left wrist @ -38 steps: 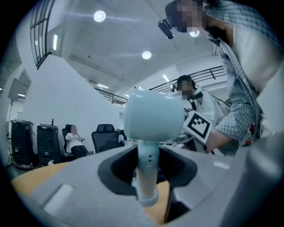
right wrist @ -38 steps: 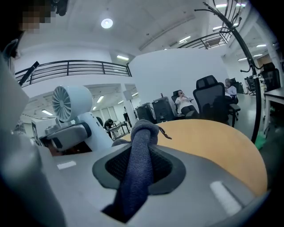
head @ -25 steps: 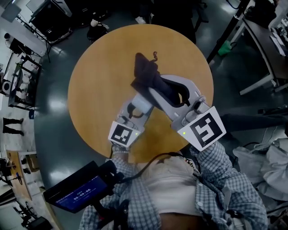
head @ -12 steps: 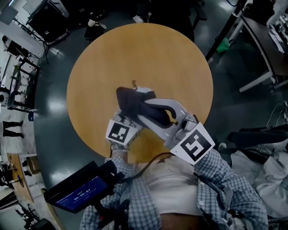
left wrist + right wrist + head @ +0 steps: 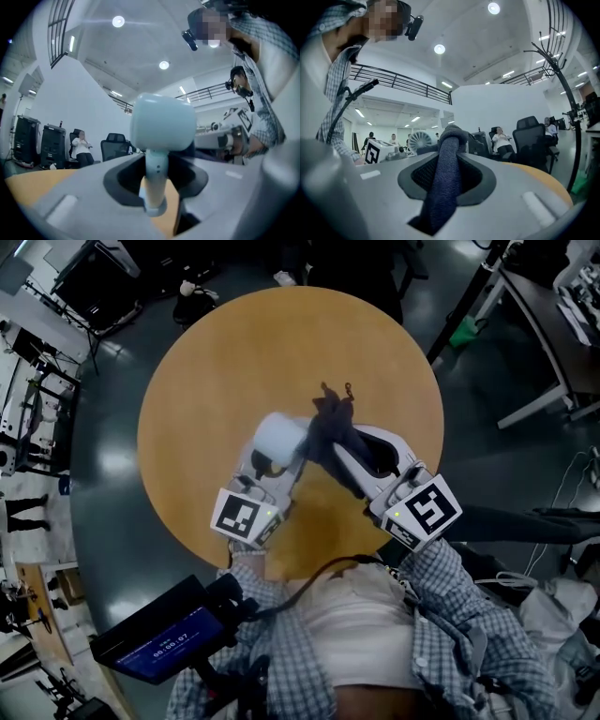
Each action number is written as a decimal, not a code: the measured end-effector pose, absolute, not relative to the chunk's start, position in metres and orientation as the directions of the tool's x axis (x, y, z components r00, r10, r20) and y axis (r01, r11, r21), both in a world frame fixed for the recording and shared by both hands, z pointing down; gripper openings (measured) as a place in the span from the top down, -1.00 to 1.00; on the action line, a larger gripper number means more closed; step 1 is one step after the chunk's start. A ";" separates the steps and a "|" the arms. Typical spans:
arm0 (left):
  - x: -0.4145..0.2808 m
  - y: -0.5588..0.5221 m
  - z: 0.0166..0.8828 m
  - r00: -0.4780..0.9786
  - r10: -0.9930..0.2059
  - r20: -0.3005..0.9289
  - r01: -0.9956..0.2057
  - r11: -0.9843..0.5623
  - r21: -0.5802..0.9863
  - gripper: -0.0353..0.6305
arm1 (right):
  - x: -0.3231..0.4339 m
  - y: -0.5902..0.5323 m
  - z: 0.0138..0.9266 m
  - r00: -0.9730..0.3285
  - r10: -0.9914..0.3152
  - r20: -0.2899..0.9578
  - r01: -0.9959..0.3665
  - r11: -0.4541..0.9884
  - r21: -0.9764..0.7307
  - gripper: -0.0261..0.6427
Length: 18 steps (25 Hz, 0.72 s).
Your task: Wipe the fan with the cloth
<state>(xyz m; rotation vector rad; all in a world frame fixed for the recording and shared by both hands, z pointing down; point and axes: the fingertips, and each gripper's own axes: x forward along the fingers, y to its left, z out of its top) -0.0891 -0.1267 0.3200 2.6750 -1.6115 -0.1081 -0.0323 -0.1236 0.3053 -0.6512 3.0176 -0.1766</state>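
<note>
Left tool (image 5: 269, 463) clamps the small fan (image 5: 279, 437) by its slim handle (image 5: 155, 180); it seems light, rigid, slippery. My right tool (image 5: 349, 452) pinches the soft, limp cloth (image 5: 328, 420) mid-fold.

A big open lab hall here: round ceiling lights (image 5: 118, 21), a railed mezzanine (image 5: 408, 84), office chairs (image 5: 529, 133) with people (image 5: 502, 138) seated, black equipment cases (image 5: 51, 145), and a round wooden table (image 5: 234, 352) on dark glossy floor (image 5: 112, 465).

The head view looks steeply down onto the round table (image 5: 206, 371). Both gripper views look level and close along their jaws, sharing the handheld fan (image 5: 279, 439), at 9 o'clock in the right one.
</note>
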 end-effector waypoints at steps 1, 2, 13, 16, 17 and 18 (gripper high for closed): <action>-0.089 -0.126 0.318 0.467 -0.883 -0.054 -0.882 -0.469 0.048 0.47 | -0.030 -0.127 0.320 -0.908 -0.420 0.004 -0.416 0.899 -0.137 0.65; -0.089 -0.126 0.316 0.468 -0.882 -0.057 -0.881 -0.471 0.047 0.47 | -0.030 -0.130 0.335 -0.906 -0.422 0.036 -0.422 0.894 -0.150 0.65; -0.084 -0.115 0.312 0.540 -0.839 -0.061 -0.841 -0.542 0.008 0.47 | -0.023 -0.178 0.361 -0.881 -0.444 0.163 -0.469 0.866 -0.174 0.65; -0.077 -0.114 0.314 0.564 -0.824 -0.048 -0.825 -0.564 -0.003 0.48 | -0.043 -0.183 0.287 -0.925 -0.378 0.029 -0.378 0.916 -0.132 0.65; -0.074 -0.113 0.315 0.575 -0.817 -0.046 -0.818 -0.575 -0.004 0.47 | -0.053 -0.179 0.264 -0.944 -0.329 -0.010 -0.326 0.938 -0.115 0.65; -0.072 -0.113 0.317 0.584 -0.810 -0.041 -0.811 -0.585 -0.005 0.47 | -0.065 -0.173 0.246 -0.962 -0.272 -0.036 -0.268 0.959 -0.088 0.65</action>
